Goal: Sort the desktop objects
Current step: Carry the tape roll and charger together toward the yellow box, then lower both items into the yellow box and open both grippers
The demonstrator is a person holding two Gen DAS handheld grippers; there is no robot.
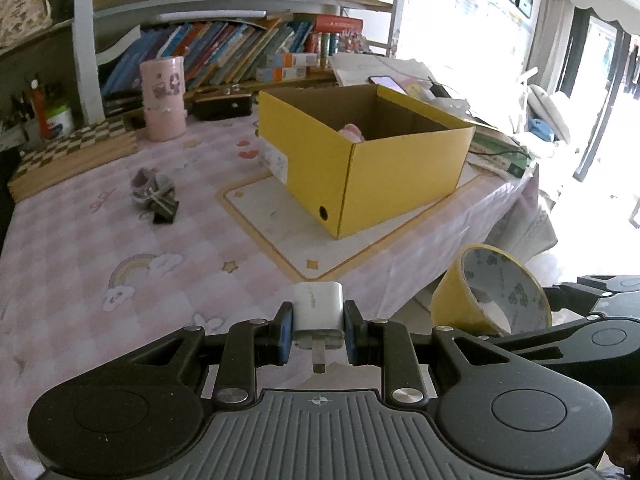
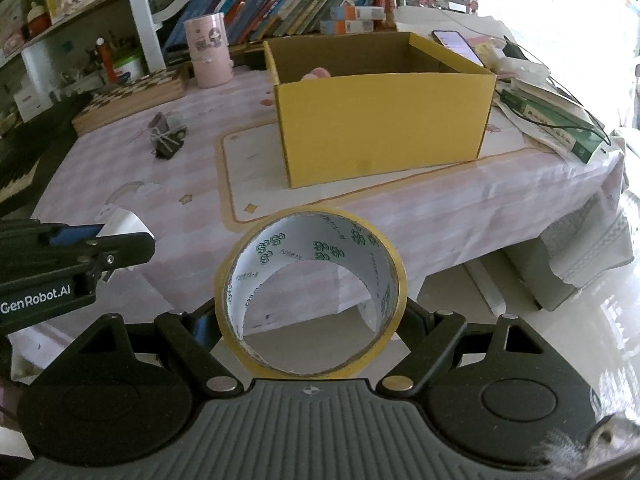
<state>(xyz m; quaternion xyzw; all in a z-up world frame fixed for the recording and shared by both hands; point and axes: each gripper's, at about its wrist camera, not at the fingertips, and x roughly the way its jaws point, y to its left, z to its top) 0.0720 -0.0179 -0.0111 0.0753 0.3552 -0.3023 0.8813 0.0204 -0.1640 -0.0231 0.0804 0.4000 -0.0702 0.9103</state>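
Note:
My left gripper (image 1: 318, 334) is shut on a white plug charger (image 1: 318, 312), held above the table's near edge with its metal prongs pointing back at the camera. My right gripper (image 2: 311, 314) is shut on a wide roll of yellow tape (image 2: 312, 294), upright, its open core facing the camera. From the left wrist view that tape roll (image 1: 490, 288) hangs to the right, past the table corner. From the right wrist view the left gripper (image 2: 100, 248) shows at the left with the charger (image 2: 124, 222). An open yellow cardboard box (image 1: 400, 160) (image 2: 384, 120) stands ahead on the table with something pink inside.
A pink checked cloth (image 1: 100, 240) covers the table. A small bundle of dark clips and fabric (image 1: 154, 196) lies left of the box. A pink cylindrical canister (image 1: 164, 98), a chessboard box (image 1: 72, 152) and books stand behind. A phone (image 2: 454, 44), green book (image 2: 560, 124) and cables lie right.

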